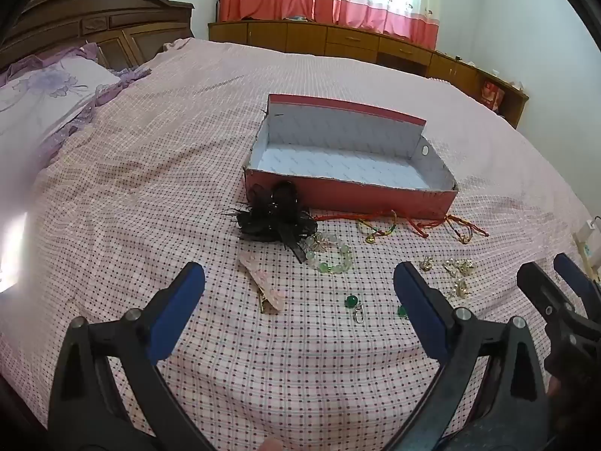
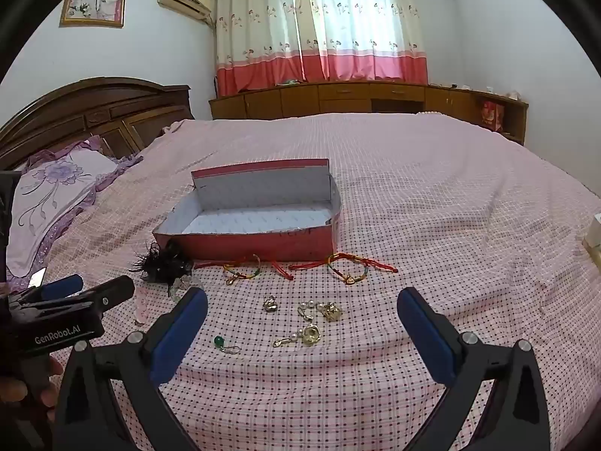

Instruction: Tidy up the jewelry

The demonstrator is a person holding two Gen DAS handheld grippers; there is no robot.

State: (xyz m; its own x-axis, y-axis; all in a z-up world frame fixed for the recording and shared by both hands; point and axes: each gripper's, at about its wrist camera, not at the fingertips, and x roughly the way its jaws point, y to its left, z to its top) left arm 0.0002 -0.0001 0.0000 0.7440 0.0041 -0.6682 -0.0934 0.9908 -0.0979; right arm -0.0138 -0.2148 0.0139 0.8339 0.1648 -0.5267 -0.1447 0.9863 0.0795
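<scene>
Nothing has been picked up: the left gripper [image 1: 299,290] is spread wide above the hair clip [image 1: 263,285] and bead bracelet [image 1: 330,255], while the right gripper [image 2: 302,314] is likewise released over the gold earrings [image 2: 311,334]. The box [image 2: 263,242] behind appears empty; closing on one piece seems next.

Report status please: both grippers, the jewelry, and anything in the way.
Left gripper and right gripper: jaws open, empty. Red box open, nothing inside; bead bracelet, earrings and cords lie on bedspread. Path clear.
</scene>
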